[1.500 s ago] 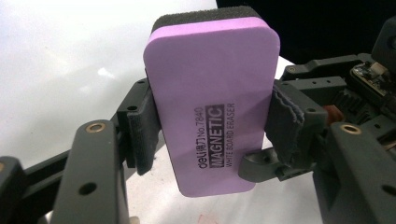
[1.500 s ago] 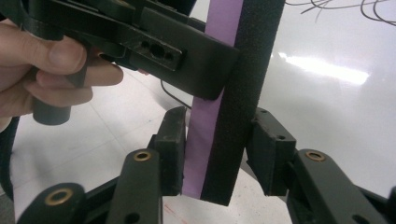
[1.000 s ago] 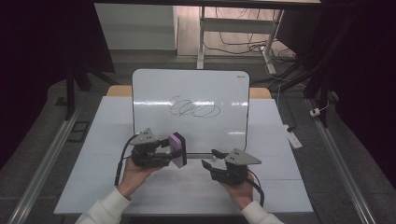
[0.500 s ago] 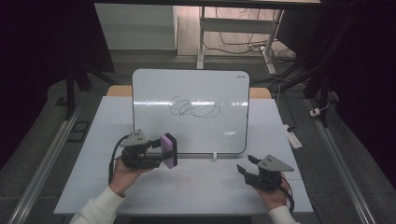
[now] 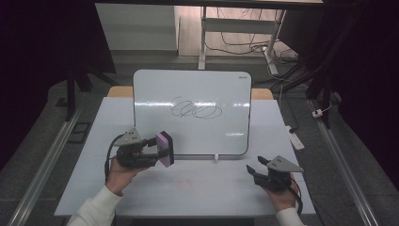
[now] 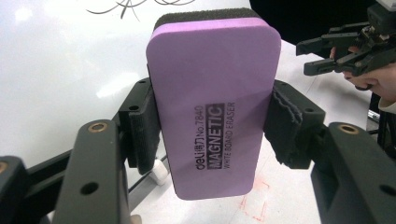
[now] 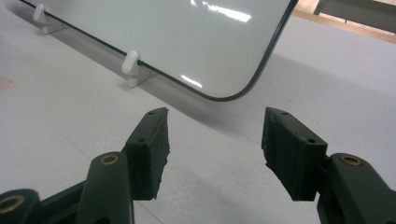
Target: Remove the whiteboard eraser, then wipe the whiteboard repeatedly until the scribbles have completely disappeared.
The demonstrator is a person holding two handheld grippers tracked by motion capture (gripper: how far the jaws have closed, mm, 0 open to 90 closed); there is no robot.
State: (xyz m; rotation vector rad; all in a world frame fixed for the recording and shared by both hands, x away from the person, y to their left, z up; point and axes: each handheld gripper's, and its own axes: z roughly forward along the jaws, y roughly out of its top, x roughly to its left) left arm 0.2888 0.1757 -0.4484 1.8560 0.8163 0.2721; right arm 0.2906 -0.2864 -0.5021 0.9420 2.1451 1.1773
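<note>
High view: left gripper (image 5: 159,151) clamping flat purple foam eraser (image 5: 164,148), lifted closer to glossy whiteboard (image 5: 193,113); right gripper (image 5: 256,170) spread, empty, unmoved.

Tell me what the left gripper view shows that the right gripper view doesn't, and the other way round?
Left gripper view: a purple rectangular foam eraser printed "MAGNETIC WHITE BOARD ERASER", clamped between the left hand-held gripper's black jaws, dark scribbles at the top of the board, and the right hand-held gripper farther off.

Right gripper view: that gripper's own jaws standing apart with nothing between them, the board's rounded lower corner and two small white plastic feet under its edge.

Both: the glossy white rectangular whiteboard and the pale grey table.
</note>
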